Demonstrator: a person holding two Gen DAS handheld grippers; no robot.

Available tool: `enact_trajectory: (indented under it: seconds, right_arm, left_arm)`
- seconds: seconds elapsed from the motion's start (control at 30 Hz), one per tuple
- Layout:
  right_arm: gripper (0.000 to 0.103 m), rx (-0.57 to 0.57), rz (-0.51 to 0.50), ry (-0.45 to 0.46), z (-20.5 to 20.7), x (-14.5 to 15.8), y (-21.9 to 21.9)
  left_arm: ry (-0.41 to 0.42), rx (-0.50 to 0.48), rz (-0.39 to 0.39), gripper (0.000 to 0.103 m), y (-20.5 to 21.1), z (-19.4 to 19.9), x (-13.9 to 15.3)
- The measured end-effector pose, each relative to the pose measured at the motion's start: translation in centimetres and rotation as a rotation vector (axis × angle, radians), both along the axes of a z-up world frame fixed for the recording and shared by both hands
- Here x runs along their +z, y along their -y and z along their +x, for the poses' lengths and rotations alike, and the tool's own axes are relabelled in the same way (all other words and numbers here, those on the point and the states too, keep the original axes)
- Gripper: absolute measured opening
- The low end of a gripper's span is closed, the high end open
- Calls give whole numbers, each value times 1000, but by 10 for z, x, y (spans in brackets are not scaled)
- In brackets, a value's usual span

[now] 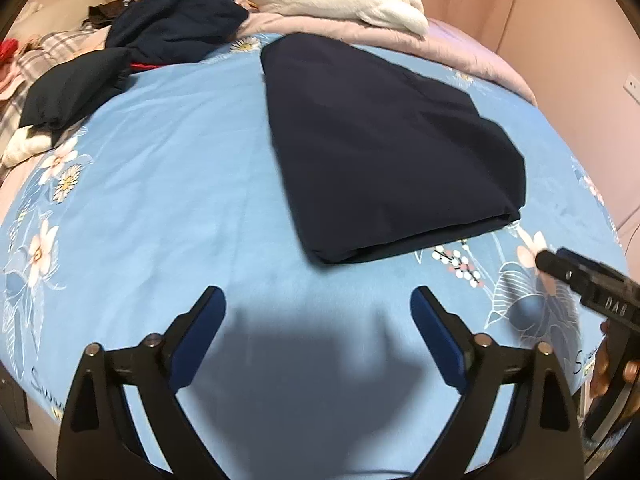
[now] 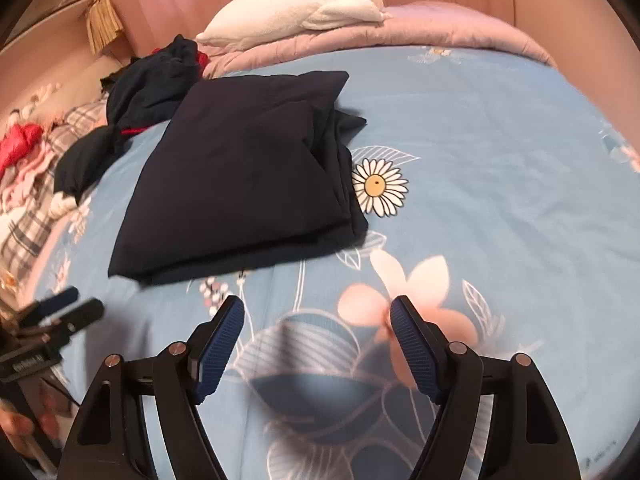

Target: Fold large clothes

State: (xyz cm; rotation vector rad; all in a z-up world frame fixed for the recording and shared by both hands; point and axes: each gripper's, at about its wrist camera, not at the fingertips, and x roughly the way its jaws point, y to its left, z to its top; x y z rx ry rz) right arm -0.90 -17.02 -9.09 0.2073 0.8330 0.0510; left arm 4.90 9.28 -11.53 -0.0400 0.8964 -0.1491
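Partly cropped: right gripper (image 1: 560, 266) fingers.

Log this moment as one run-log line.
left gripper: open, empty | right gripper: open, empty | navy garment: folded, on bed | pile: unfolded

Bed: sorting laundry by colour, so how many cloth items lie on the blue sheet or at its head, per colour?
Navy: 2, folded garment and crumpled pile
White: 1, blanket
Pink: 1, quilt
Total: 4
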Motion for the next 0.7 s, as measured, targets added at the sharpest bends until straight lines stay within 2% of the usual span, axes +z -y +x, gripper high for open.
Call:
enact_trajectory:
  seconds: [0.1,0.2,0.27,0.33,0.43,0.6,0.7]
  right_arm:
    - [78,5,5,14,-11,7,-2]
    - [85,4,-3,36,-21,15,-5]
    - [96,7,-7,50,-26,21,-8]
    - [101,11,-17,74,-33,28,-13]
    - [102,11,-42,117,-41,40,-18]
    - [102,4,-87,176,-57,63,-31]
    - [102,-3,-120,208,-65,73,-37]
  left_arm:
    - [18,13,1,102,-3,-11,9]
    - [33,14,9,102,-3,-19,18]
    - [52,14,13,102,-3,-27,26]
    - [71,17,16,102,-2,-34,33]
    - [98,29,12,103,-2,-46,49]
    - [148,70,73,103,2,-67,76]
    - [169,67,40,103,2,-79,89]
